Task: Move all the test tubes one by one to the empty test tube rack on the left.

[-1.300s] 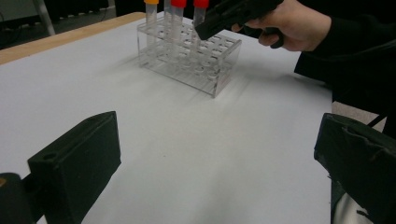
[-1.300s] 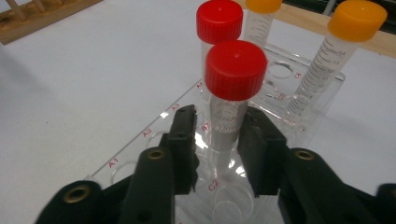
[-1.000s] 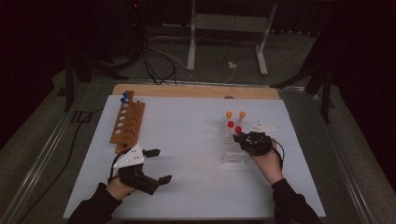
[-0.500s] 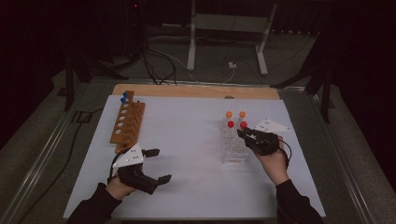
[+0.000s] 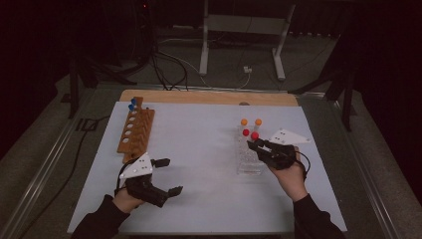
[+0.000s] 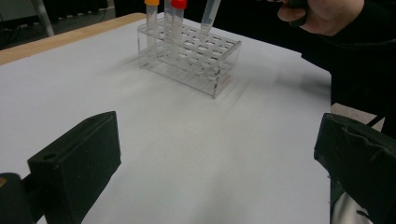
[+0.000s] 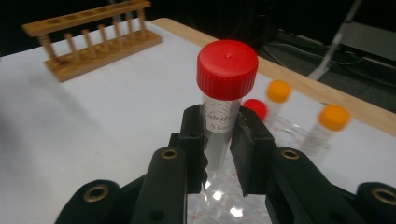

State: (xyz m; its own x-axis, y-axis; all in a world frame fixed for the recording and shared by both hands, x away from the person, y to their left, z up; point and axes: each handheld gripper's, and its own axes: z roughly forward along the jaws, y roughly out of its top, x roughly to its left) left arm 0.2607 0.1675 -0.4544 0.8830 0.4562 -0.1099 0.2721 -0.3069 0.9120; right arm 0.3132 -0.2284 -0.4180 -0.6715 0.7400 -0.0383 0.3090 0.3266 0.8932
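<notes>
My right gripper [image 7: 219, 140] is shut on a red-capped clear tube [image 7: 224, 93], held upright over the clear plastic rack [image 5: 247, 154]. In the left gripper view the tube's pointed tip [image 6: 208, 14] hangs just above the rack's [image 6: 191, 58] top holes. The rack holds another red-capped tube [image 7: 255, 108] and two orange-capped tubes [image 7: 279, 91]. In the high view the right gripper [image 5: 256, 145] sits at the rack's right side. My left gripper [image 5: 166, 177] rests open on the white mat near the front left, with nothing between its fingers [image 6: 79, 163].
A wooden tube rack [image 5: 136, 130] stands at the left of the white mat [image 5: 199, 149], with blue-capped tubes [image 5: 133, 104] at its far end. A wooden board edge [image 5: 209, 97] runs along the back. Cables and a metal stand lie on the floor beyond.
The right gripper has shifted the red-capped tube slightly over the clear rack, up and right, then back left and lower. The left gripper has stayed still.
</notes>
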